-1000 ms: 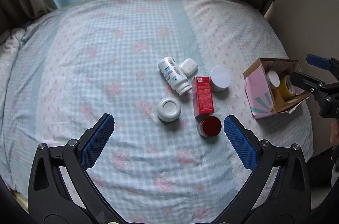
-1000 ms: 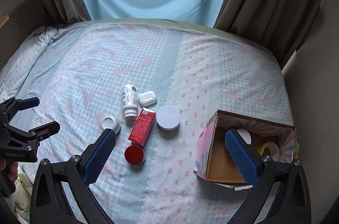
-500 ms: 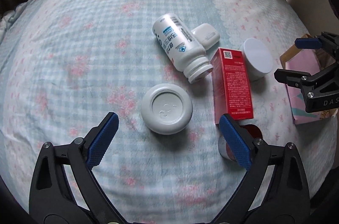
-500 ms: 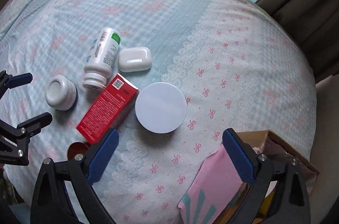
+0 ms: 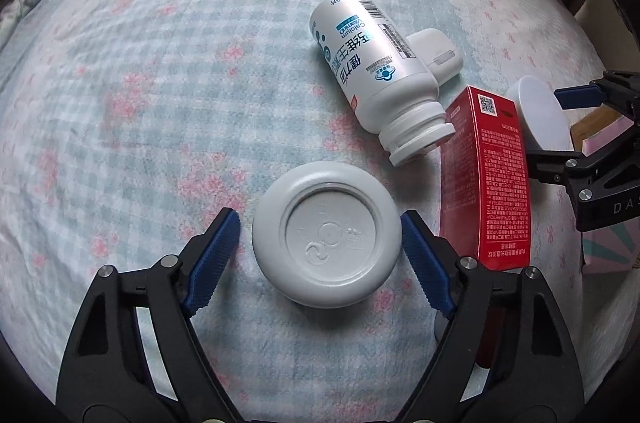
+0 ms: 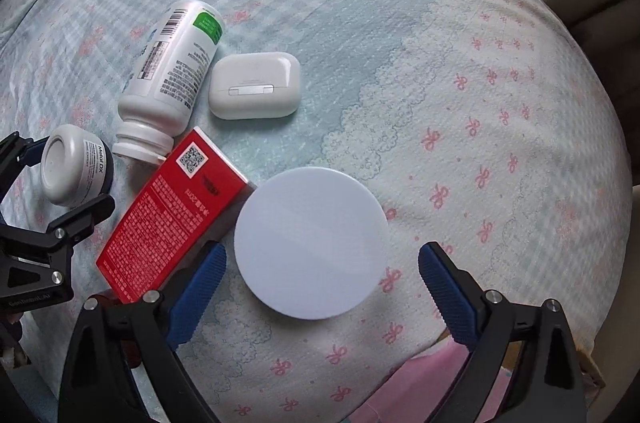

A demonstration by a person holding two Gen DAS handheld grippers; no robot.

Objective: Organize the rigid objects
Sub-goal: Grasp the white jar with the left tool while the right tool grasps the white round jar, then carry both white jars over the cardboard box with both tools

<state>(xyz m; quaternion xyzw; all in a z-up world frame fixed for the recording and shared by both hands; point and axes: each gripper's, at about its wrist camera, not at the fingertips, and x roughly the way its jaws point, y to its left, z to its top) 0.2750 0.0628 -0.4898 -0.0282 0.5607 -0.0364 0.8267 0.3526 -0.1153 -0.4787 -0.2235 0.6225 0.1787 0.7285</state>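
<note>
A small white jar (image 5: 326,235) stands upside down on the bedsheet, its label showing in the right wrist view (image 6: 76,167). My left gripper (image 5: 320,255) straddles it with jaws closing; a thin gap remains at the left pad (image 5: 216,255). A round flat white lidded tub (image 6: 310,243) lies between the fingers of my right gripper (image 6: 320,287), whose jaws are closing slightly, with gaps on both sides. A red carton (image 5: 486,179) lies between the two.
A white pill bottle (image 5: 376,71) lies on its side without a cap, beside a white earbud case (image 6: 254,85). A pink cardboard box (image 6: 420,383) sits at the near right. A dark red item is mostly hidden behind the left gripper's right finger.
Both grippers have come down close to the bed. The left jaws have narrowed around the small jar. The right gripper has moved from the pink box to over the white tub.
</note>
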